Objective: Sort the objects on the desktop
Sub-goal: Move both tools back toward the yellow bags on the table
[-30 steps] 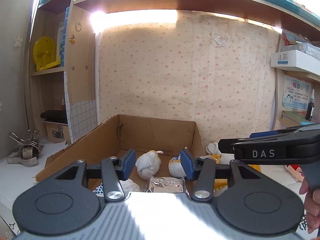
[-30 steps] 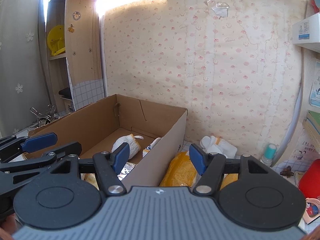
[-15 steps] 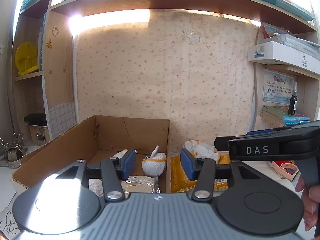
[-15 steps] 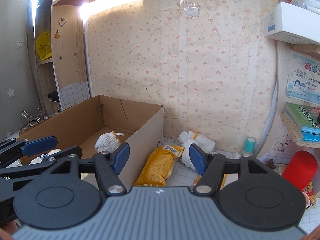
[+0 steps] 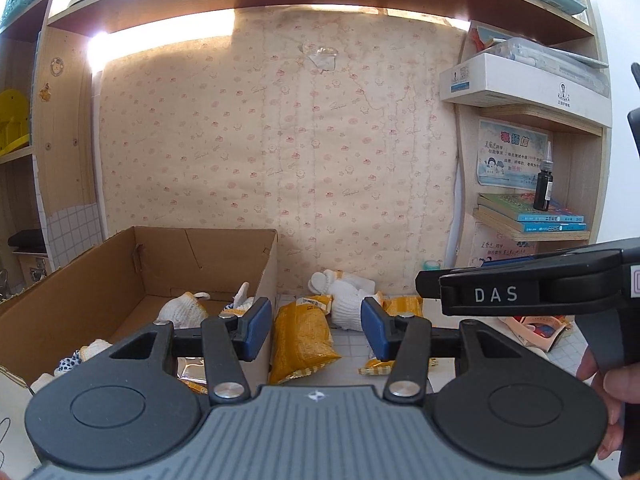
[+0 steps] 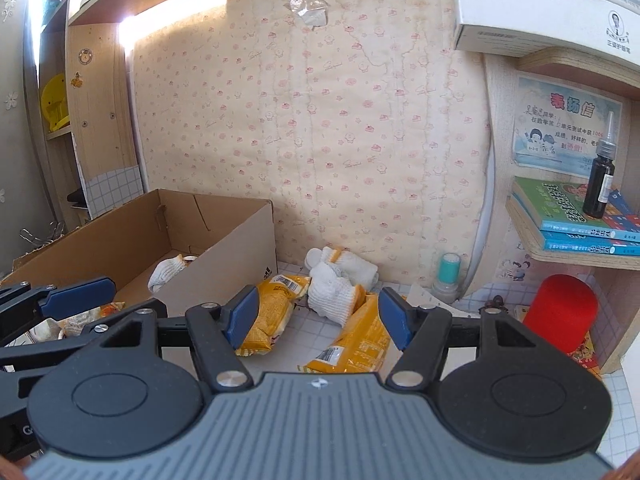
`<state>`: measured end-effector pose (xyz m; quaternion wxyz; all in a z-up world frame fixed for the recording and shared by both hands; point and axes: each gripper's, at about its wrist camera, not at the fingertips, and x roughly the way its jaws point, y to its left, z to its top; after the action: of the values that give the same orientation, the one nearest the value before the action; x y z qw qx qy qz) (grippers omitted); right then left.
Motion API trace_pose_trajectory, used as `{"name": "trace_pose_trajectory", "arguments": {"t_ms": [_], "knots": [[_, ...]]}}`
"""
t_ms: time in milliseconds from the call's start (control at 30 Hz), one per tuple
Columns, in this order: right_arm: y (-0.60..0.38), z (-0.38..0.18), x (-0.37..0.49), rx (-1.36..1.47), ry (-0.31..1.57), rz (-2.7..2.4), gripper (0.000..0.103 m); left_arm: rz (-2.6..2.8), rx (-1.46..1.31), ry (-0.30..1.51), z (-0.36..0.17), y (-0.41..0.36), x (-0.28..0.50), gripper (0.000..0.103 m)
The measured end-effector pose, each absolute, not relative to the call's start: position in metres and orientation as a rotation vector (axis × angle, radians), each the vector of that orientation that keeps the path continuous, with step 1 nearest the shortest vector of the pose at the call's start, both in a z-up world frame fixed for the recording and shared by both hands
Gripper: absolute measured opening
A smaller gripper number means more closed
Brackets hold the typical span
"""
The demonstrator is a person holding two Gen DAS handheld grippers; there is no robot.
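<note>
Lying beside the cardboard box [image 6: 224, 256], two yellow snack packets [image 6: 272, 312] and two white gloves [image 6: 332, 292]; both grippers' jaws gape empty.

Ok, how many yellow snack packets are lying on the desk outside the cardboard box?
2. One yellow packet lies beside the cardboard box; a second yellow packet lies right of it, partly under a white glove. More may be hidden nearer the camera.
</note>
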<state>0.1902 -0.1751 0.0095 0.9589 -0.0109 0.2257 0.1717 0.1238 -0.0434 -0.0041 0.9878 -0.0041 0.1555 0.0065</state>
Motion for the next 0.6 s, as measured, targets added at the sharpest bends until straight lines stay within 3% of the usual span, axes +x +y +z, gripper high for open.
{"name": "trace_pose_trajectory", "arguments": {"t_ms": [600], "knots": [[-0.217,-0.019,0.2,0.019,0.508,0.29,0.065,-0.038,-0.024,0.377,-0.032,-0.074,0.143,0.052]]}}
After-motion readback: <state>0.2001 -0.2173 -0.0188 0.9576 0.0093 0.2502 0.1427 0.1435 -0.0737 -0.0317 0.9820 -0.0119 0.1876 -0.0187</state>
